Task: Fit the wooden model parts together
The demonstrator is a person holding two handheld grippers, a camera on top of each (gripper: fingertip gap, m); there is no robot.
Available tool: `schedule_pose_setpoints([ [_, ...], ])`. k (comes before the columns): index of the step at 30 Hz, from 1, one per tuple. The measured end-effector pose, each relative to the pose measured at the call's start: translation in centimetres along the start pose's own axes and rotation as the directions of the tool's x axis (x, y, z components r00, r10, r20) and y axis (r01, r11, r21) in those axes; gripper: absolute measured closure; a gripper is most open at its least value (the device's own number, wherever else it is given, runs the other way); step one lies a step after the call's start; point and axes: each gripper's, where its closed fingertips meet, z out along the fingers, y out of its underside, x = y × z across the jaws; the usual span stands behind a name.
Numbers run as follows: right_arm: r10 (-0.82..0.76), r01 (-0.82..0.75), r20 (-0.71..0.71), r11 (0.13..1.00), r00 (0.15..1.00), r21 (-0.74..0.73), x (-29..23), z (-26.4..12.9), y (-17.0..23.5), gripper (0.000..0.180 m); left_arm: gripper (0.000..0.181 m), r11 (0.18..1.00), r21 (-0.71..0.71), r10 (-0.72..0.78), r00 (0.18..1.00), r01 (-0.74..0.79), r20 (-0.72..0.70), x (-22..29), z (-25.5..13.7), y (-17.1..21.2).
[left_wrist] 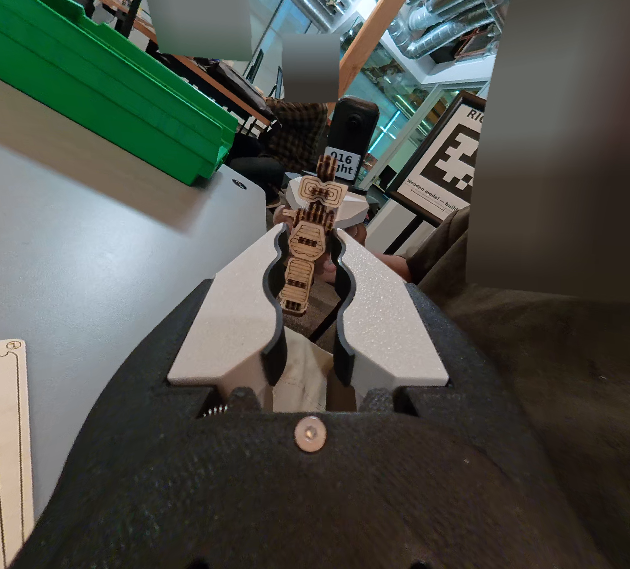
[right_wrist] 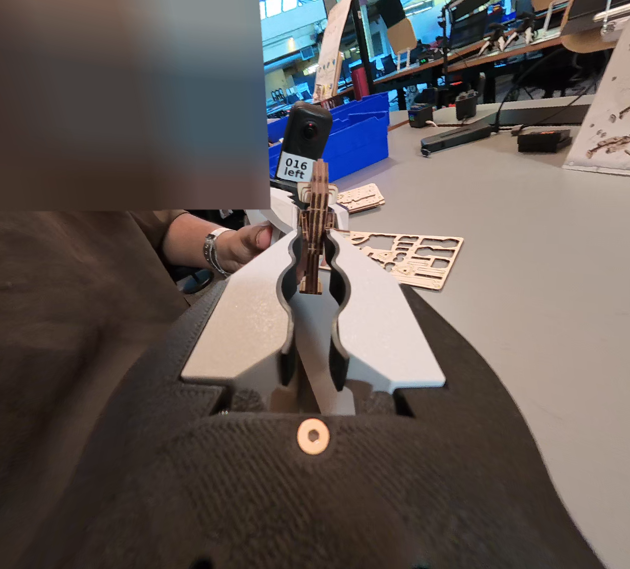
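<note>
**Two tools on one wooden model: where the joint can fail**

Your left tool [left_wrist: 310, 232] is narrowed around the wooden model [left_wrist: 303, 245]. Its tips sit tight against the ribbed middle section, so it reads as gripping there, though the contact itself is hard to make out. Your right tool [right_wrist: 312, 237] faces it from the far side and is clenched on the same model, seen edge-on in the right wrist view, with the tail hanging free between the fingers. The model is held in the air between the two tools, above the near edge of the grey surface [right_wrist: 477, 314], and rests on nothing.

Risks, from the grip outward:

- **Crushing or snapping.** The layered plates and thin side pegs are probably brittle. Squeeze harder, or twist one tool against the other, and a rib could crack.
- **Skewed seating.** If the two tools are not in line, a pressed part may jam in its slot at an angle.
- **Dropping.** With nothing beneath the model, easing both grips together would probably let it fall to your lap or the floor.
- **Collision.** The tips of the two tools are very near each other and could knock.
- **Stray parts.** The cut-out sheet [right_wrist: 409, 256] lies just right of the tools, where a sweep could shove it.
</note>
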Motion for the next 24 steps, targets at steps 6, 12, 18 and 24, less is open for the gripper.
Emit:
schedule_pose_setpoints([
  [6,-0.133,0.133,0.025,0.991,0.991,0.001,-1.1,-0.1,-0.5,0.169,0.16,0.992,-0.003,0.126,0.99,-0.126,-0.055,1.4,-0.1,0.0],
  [12,-0.477,0.477,0.008,0.878,0.879,-0.03,-4.0,0.0,-1.1,0.169,0.158,0.913,-0.028,0.404,0.911,-0.407,-0.078,3.6,-0.3,0.2],
  [18,-0.484,0.485,0.028,0.873,0.875,-0.052,-4.1,0.2,-0.4,0.169,0.15,0.922,-0.003,0.385,0.919,-0.387,-0.082,3.7,-0.3,0.0],
  [24,-0.399,0.401,0.054,0.915,0.915,-0.031,-3.9,0.2,-0.3,0.169,0.148,0.966,0.001,0.257,0.958,-0.259,-0.13,3.5,-0.3,0.0],
])
